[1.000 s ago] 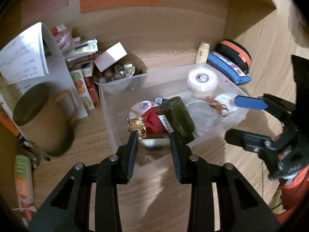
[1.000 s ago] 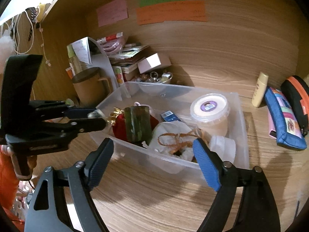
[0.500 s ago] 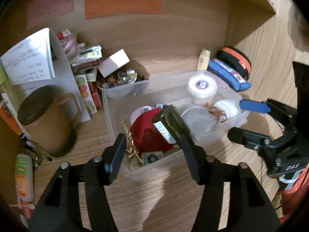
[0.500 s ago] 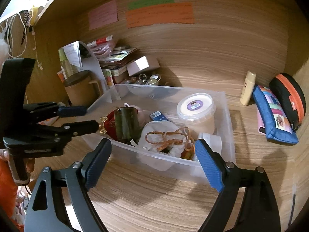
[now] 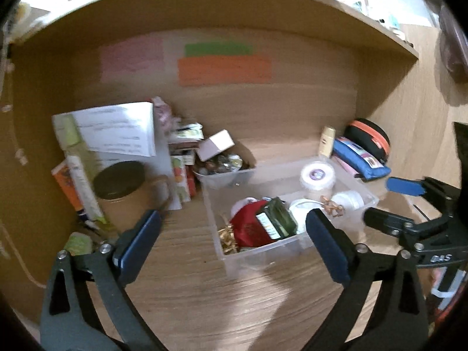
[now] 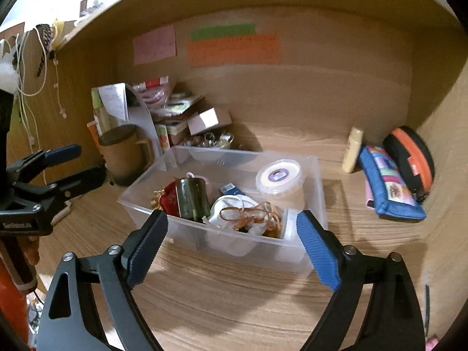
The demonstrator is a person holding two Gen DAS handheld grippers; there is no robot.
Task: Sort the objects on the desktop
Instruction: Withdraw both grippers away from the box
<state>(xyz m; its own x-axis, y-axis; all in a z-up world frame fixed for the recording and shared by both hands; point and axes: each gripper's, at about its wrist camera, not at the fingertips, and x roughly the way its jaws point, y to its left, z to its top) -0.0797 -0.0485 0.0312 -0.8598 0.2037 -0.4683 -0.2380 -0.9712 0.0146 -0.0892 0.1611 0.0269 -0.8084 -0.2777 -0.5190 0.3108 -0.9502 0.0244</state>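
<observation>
A clear plastic bin (image 5: 263, 250) (image 6: 317, 175) stands on the wooden desk. In it lie a dark green bottle (image 5: 276, 218) (image 6: 193, 197), a red pouch (image 5: 248, 228) (image 6: 169, 200), a white lidded tub (image 5: 317, 174) (image 6: 279, 175), a white cloth bundle with brown cord (image 6: 245, 216) and a small blue item (image 6: 231, 188). My left gripper (image 5: 231, 245) is open and empty, held back in front of the bin. My right gripper (image 6: 231, 244) is open and empty, just in front of the bin's near wall.
A brown lidded mug (image 5: 122, 193) (image 6: 124, 152), papers, boxes and a bowl of trinkets (image 5: 222, 166) crowd the back left. A cream tube (image 6: 352, 149), a blue pencil case (image 6: 386, 187) and a black-orange pouch (image 6: 409, 158) lie at the right. A shelf runs overhead.
My left gripper opened, let go of the green bottle into the bin, and pulled back and up. My right gripper stayed open and drew back slightly.
</observation>
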